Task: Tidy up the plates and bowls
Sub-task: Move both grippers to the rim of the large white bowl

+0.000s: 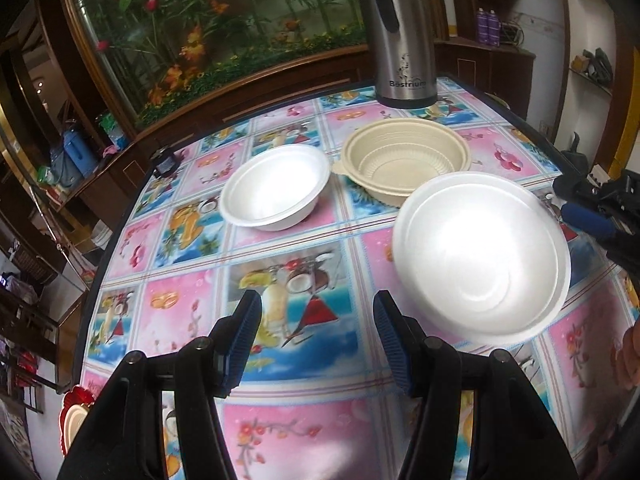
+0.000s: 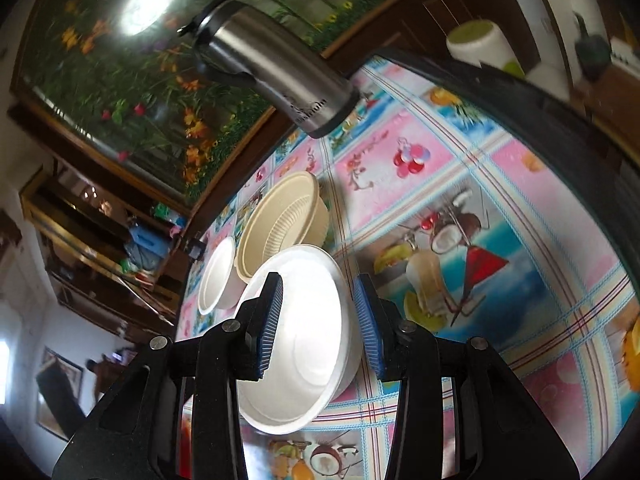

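Three bowls sit on the patterned table. A small white foam bowl (image 1: 276,188) is at the middle left, a beige plastic bowl (image 1: 404,158) behind it to the right, and a large white foam bowl (image 1: 480,252) at the right. My left gripper (image 1: 316,336) is open and empty above the tablecloth, left of the large bowl. In the right wrist view my right gripper (image 2: 318,316) is open with its pads on either side of the large white bowl's rim (image 2: 308,332), not closed on it. The beige bowl (image 2: 280,224) and small white bowl (image 2: 218,276) lie beyond.
A steel thermos (image 1: 402,32) stands at the table's far edge, also in the right wrist view (image 2: 276,68). The right gripper's body (image 1: 600,208) shows at the right edge of the left wrist view. The table's dark rim (image 2: 540,120) curves round. A wooden cabinet and aquarium stand behind.
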Demonstrator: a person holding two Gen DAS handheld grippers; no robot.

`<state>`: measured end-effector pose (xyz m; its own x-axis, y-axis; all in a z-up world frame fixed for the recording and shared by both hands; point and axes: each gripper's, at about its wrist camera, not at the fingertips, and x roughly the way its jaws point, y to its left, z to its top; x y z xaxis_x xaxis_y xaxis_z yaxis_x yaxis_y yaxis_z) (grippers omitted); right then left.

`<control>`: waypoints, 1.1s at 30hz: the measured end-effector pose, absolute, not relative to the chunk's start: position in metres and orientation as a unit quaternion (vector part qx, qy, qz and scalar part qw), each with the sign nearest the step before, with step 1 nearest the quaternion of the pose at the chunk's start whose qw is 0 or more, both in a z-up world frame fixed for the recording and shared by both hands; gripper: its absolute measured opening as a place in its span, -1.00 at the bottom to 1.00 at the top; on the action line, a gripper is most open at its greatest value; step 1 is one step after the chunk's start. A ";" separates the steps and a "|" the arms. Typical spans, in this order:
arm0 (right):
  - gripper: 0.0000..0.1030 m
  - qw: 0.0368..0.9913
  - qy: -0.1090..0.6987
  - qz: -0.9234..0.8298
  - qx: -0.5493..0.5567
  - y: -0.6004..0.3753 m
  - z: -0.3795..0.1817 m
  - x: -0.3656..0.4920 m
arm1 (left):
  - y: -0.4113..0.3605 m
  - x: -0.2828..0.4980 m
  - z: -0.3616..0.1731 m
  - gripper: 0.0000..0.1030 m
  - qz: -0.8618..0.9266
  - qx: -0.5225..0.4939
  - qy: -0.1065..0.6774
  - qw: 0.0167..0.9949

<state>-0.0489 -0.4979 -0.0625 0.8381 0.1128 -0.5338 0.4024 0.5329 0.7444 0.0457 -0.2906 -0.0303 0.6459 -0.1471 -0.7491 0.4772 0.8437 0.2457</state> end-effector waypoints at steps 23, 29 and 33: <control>-0.29 0.795 0.306 -0.066 0.520 -0.503 -0.085 -0.038 | -0.326 0.065 -0.042 0.13 -0.199 0.210 0.394 0.872; -0.29 0.792 0.311 -0.065 0.521 -0.503 -0.086 -0.036 | -0.329 0.069 -0.046 0.13 -0.204 0.206 0.400 0.870; -0.29 0.789 0.316 -0.063 0.523 -0.503 -0.089 -0.033 | -0.331 0.073 -0.050 0.13 -0.208 0.198 0.410 0.866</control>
<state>-0.0335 -0.5031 -0.0889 0.7926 0.2300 -0.5648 0.4303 0.4453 0.7852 0.0730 -0.3306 -0.0504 0.5776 -0.1983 -0.7919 0.5234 0.8343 0.1729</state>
